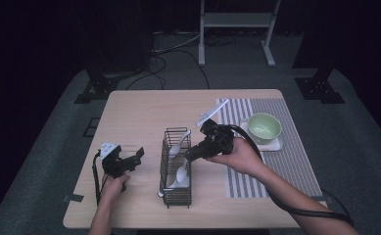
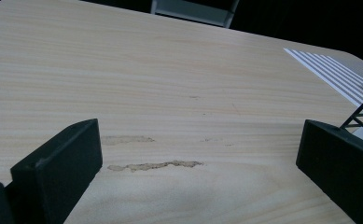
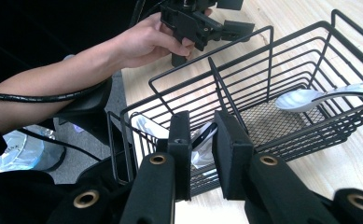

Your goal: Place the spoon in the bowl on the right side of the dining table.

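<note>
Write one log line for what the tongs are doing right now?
right tongs: closed on white spoon in black wire basket | left tongs: open over table | second spoon: in basket

The high view looks forward and down on the whole table (image 1: 144, 105), with the wire basket (image 1: 177, 166) near its middle. The left gripper view skims low over bare tabletop left of that basket. The right gripper view peers closely into the basket (image 3: 244, 107), which it shares with the high view.
</note>
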`<action>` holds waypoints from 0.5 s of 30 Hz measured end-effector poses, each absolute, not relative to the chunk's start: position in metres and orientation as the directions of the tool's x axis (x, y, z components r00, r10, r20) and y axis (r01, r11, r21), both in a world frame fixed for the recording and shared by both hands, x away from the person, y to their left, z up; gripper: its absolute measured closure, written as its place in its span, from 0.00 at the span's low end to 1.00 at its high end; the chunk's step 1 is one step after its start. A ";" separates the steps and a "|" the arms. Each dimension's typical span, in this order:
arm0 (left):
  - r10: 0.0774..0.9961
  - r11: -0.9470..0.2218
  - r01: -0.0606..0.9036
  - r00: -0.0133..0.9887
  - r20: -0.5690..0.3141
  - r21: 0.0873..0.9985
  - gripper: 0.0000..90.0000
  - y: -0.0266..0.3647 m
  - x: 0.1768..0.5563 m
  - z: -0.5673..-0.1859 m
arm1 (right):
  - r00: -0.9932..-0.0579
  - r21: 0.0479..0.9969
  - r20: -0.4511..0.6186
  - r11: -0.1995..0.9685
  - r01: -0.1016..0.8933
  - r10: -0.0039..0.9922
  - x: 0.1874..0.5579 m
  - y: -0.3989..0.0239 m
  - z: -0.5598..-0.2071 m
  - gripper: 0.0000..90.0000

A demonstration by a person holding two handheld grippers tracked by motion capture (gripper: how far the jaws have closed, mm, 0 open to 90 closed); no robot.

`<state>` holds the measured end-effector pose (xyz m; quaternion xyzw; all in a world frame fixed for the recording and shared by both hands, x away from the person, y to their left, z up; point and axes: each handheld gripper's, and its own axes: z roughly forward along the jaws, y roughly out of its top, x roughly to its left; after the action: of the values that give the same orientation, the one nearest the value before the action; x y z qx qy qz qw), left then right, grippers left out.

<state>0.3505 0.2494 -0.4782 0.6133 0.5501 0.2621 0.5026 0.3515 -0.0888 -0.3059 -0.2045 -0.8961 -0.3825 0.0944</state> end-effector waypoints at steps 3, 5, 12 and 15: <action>0.938 0.108 0.412 0.259 -0.230 0.905 0.00 0.249 0.350 -0.478 | -0.897 0.648 0.329 0.620 0.442 0.296 0.352 -0.090 -0.305 0.86; 0.938 0.108 0.412 0.258 -0.230 0.905 0.00 0.249 0.350 -0.478 | -0.895 0.648 0.332 0.617 0.447 0.299 0.353 -0.090 -0.306 0.86; 0.938 0.110 0.412 0.258 -0.231 0.905 0.00 0.249 0.351 -0.478 | -0.892 0.655 0.343 0.605 0.452 0.296 0.355 -0.093 -0.305 0.89; 0.938 0.108 0.412 0.258 -0.229 0.905 0.00 0.249 0.350 -0.478 | -0.893 0.660 0.343 0.603 0.449 0.290 0.355 -0.094 -0.304 0.94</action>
<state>0.3504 0.2494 -0.4781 0.6142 0.5498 0.2623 0.5017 0.3550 -0.0937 -0.3036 -0.2079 -0.8895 -0.3942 0.1006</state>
